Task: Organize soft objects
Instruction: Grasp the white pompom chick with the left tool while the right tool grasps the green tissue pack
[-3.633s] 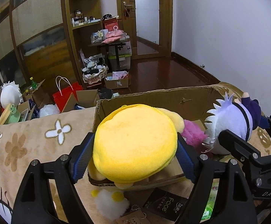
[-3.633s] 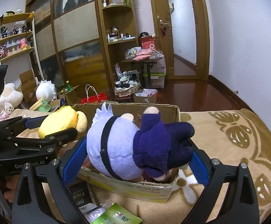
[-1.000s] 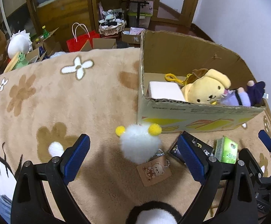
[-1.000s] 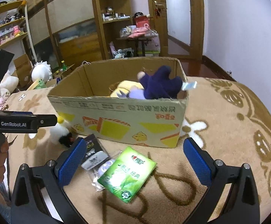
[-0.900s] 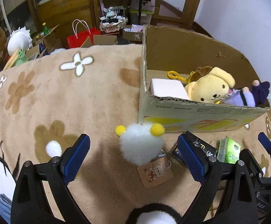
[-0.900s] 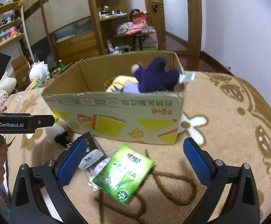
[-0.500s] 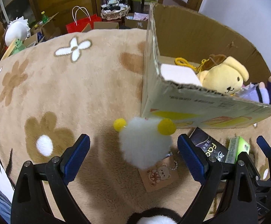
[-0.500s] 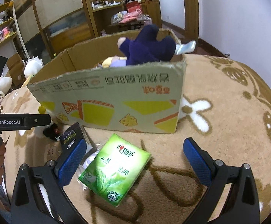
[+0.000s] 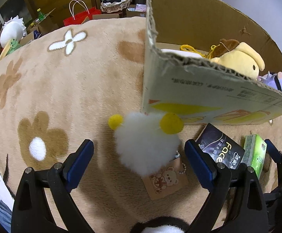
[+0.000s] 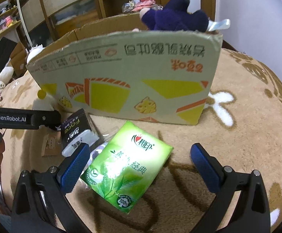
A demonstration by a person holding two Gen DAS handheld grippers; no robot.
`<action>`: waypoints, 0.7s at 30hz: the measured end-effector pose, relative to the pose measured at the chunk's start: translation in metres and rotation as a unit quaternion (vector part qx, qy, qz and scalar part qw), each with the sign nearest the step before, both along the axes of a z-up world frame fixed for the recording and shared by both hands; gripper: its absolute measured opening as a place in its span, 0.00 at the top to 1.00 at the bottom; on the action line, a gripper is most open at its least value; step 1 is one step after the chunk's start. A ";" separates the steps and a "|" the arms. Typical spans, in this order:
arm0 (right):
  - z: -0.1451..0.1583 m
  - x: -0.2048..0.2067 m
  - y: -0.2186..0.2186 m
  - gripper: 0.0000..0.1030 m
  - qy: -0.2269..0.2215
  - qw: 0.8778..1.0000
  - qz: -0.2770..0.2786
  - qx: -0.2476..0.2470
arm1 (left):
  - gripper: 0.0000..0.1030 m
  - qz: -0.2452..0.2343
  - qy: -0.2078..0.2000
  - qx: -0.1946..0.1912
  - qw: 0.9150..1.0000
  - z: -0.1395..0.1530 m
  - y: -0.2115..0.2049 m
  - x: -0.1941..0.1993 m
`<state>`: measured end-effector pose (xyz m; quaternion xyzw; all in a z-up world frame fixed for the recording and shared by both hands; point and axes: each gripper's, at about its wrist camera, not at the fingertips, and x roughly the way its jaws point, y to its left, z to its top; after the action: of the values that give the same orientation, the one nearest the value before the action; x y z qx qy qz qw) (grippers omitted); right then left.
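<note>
fluffy white pompom (image 9: 146, 147), corrugated cardboard box (image 10: 133, 73), glossy green tissue pack (image 10: 126, 168), plush blanket (image 9: 63, 89)

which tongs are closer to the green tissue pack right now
Right. The right tongs are open around the green tissue pack; the left tongs are open around the white pom-pom toy, farther left.

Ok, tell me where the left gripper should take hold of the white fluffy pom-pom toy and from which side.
Grip the white fluffy toy across its round middle, below the two yellow balls, coming straight down from above. The open left gripper already has a finger on each side of it. Its body is soft and wider than the balls, so it should compress into a firm hold, probably clear of the bear tag.
</note>
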<state>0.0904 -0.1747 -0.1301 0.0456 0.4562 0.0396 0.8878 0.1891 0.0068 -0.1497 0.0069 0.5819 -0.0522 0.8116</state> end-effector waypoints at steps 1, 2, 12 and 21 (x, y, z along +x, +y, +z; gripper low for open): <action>-0.001 0.000 0.001 0.00 0.002 1.000 0.002 -0.001 | 0.10 0.000 0.000 -0.001 1.000 -0.001 0.000 0.001; -0.002 0.000 0.002 0.00 0.003 1.000 0.003 -0.002 | 0.11 0.000 0.000 -0.002 1.000 -0.001 0.001 0.001; -0.005 -0.002 0.007 0.00 0.012 1.000 0.017 -0.006 | 0.27 0.020 0.005 -0.010 1.000 -0.010 0.009 0.009; -0.005 -0.003 0.017 0.03 0.012 0.999 0.032 -0.021 | 0.35 0.008 -0.002 -0.002 1.000 -0.008 0.005 0.005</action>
<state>0.0871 -0.1573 -0.1354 0.0134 0.4683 0.0576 0.8816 0.1938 0.0119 -0.1576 0.0009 0.5802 -0.0474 0.8131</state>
